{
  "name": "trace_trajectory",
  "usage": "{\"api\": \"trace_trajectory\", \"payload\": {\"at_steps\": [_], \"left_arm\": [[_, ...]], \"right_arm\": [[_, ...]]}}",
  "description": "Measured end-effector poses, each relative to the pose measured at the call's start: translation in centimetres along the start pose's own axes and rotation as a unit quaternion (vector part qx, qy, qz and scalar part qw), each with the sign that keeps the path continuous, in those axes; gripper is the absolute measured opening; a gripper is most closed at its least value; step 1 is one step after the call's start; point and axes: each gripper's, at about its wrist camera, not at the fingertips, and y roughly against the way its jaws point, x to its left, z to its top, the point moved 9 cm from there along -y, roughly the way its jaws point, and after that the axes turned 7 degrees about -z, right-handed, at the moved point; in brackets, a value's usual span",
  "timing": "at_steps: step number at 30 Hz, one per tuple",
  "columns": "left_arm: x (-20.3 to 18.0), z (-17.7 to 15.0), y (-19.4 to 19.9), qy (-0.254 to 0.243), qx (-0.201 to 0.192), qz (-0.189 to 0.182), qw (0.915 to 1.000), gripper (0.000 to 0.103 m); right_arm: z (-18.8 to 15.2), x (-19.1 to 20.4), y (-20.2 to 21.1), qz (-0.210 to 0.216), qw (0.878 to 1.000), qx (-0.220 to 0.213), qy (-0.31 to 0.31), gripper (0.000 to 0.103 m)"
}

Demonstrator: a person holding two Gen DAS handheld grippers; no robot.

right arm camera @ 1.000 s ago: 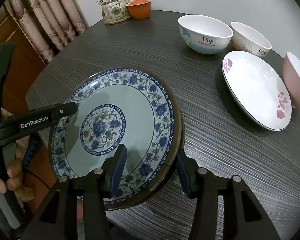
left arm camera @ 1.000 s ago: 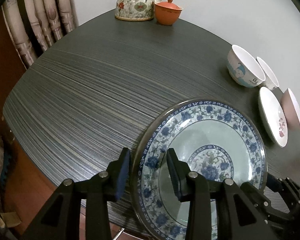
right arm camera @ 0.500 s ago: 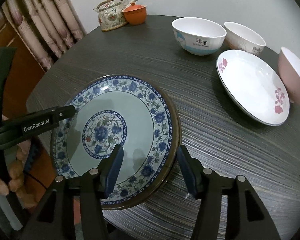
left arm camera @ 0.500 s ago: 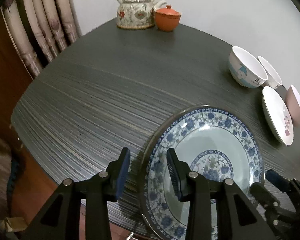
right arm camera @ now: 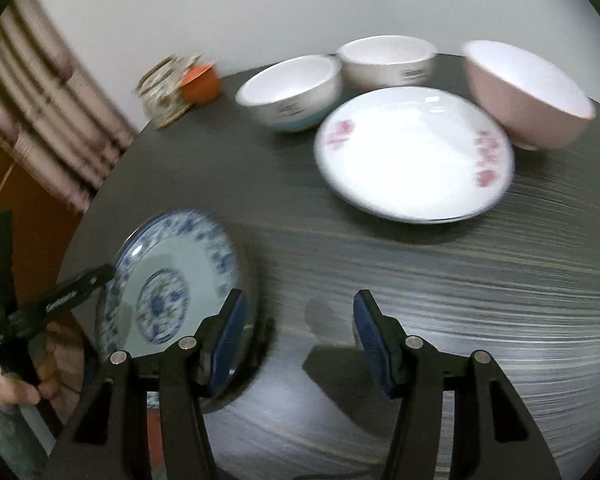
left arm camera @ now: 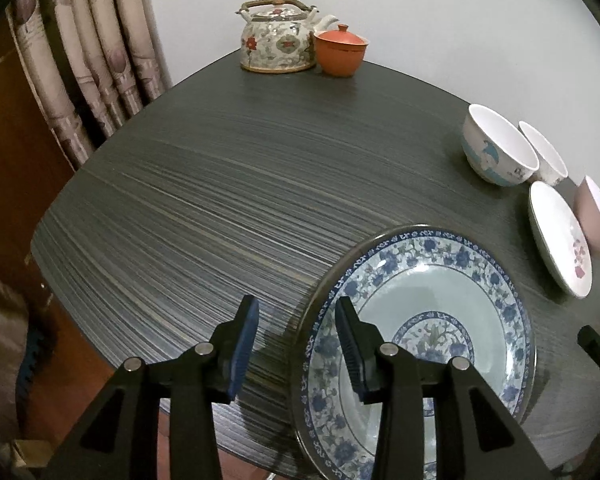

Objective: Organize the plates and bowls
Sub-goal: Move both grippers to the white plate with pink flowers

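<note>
A large blue-and-white patterned plate lies flat near the table's front edge; it also shows in the right wrist view. My left gripper is open, its jaws straddling the plate's left rim without closing on it. My right gripper is open and empty over bare table, to the right of the plate. A white plate with pink flowers lies ahead of it, with a blue-and-white bowl, a white bowl and a pink bowl behind. These also show at the right of the left wrist view: flowered plate, blue-and-white bowl.
A floral teapot and an orange lidded cup stand at the far edge of the dark striped table. Curtains hang on the left. The table's front edge is close to the patterned plate.
My right gripper has let go of the patterned plate's rim and swung right toward the flowered plate. The patterned plate now lies on the table. My left gripper has drawn back slightly.
</note>
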Motion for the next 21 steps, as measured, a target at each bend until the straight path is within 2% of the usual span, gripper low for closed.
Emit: {"api": "trace_trajectory", "payload": {"at_steps": [4,10,13,21], "left_arm": [[0.3,0.8,0.5,0.004,-0.019,0.01,0.9998,0.04],[-1.8,1.8,1.6,-0.011,-0.025,-0.004,0.9996,0.04],[-4.6,2.5,1.6,-0.041,-0.021,-0.015,0.9988,0.04],[-15.5,3.9,-0.7,-0.07,0.022,-0.106,0.9917,0.04]], "right_arm": [[1.1,-3.8,0.6,-0.014,0.999,-0.024,-0.038,0.053],[2.1,-9.1,0.7,-0.031,0.996,-0.038,-0.078,0.053],[3.0,-11.0,0.5,-0.041,0.995,-0.042,-0.082,0.05],[5.4,-13.6,-0.3,-0.046,0.995,-0.044,-0.078,0.043]]}}
